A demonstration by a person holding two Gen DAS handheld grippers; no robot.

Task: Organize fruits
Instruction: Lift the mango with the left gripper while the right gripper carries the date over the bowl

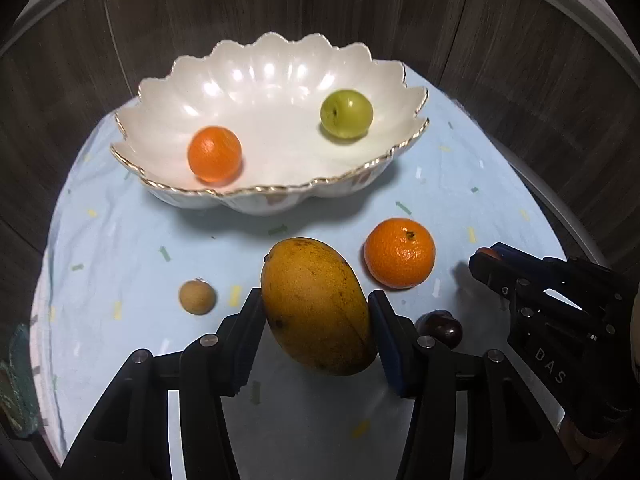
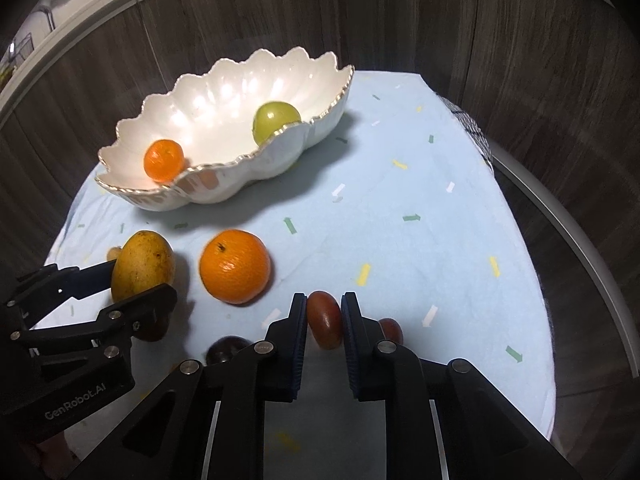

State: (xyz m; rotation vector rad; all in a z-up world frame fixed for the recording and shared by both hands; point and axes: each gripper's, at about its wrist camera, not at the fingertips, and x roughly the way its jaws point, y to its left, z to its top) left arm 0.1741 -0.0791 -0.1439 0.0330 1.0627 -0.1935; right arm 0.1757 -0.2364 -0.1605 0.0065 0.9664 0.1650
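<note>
- Both jaws are shut on fruit: my left gripper (image 1: 316, 312) squeezes the big yellow-orange mango (image 1: 318, 306), my right gripper (image 2: 324, 322) a small red-brown fruit (image 2: 325, 320).
- Next I think both go up and into the white scalloped bowl (image 1: 256, 80).

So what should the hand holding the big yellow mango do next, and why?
Probably carry it forward and over the rim of the white scalloped bowl. The left gripper is shut on the big yellow mango, which looks lifted off the blue cloth, and the bowl has open space between the small orange fruit and the round green fruit.
</note>
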